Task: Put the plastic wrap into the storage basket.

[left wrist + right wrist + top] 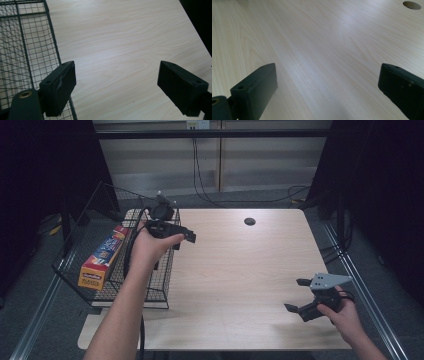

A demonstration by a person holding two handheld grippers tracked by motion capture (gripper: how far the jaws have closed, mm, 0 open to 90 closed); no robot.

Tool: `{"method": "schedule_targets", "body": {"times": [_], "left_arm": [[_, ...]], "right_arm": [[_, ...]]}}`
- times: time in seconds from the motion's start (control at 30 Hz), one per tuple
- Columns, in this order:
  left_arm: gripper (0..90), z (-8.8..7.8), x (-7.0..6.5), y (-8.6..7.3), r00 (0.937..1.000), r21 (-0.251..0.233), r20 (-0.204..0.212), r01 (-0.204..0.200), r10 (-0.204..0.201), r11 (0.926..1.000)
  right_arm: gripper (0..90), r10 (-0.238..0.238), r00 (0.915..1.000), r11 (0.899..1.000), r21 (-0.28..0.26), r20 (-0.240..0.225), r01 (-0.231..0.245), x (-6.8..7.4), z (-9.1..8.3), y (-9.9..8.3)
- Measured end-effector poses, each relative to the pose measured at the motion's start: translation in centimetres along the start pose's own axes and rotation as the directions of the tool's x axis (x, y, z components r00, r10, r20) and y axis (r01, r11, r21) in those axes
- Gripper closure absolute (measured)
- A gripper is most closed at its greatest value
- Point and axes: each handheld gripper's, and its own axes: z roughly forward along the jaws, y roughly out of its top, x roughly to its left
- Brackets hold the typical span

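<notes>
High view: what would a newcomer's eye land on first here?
The bright orange and blue box lying in the black wire basket at the table's left edge stands out most. Just right of it, the left gripper hangs at the basket's rim with jaws open and nothing between them. The right gripper, also open, sits near the pale wooden table's right front corner.
</notes>
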Motion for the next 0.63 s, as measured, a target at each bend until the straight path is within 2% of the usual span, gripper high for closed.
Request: {"method": "schedule_targets", "body": {"times": [0.2, 0.4, 0.53, 0.63], "left_arm": [[15.4, 1.6, -1.0, -1.0, 0.9982, 0.011, 0.038, -0.047, 0.046, 0.9989], [14.9, 3.3, -1.6, -2.2, 0.9951, 0.017, 0.069, -0.071, 0.070, 0.9973], [13.6, 4.3, -2.0, -3.0, 0.9937, -0.004, 0.073, -0.086, 0.086, 0.9963], [12.4, 5.1, -2.3, -3.5, 0.9899, 0.001, 0.099, -0.102, 0.101, 0.9948]], "right_arm": [[1.9, 0.001, 1.0000, 1.000, 0.004, 0.003, -0.001, 0.1, 0.1, 0.0], [1.9, -0.004, 1.0000, 1.000, 0.009, -0.007, 0.004, 0.1, 0.2, -0.1], [1.8, -0.004, 1.0000, 1.000, 0.006, -0.002, 0.004, 0.0, 0.2, -0.2], [1.8, -0.004, 1.0000, 1.000, 0.012, -0.004, 0.004, 0.0, 0.3, -0.3]]}}
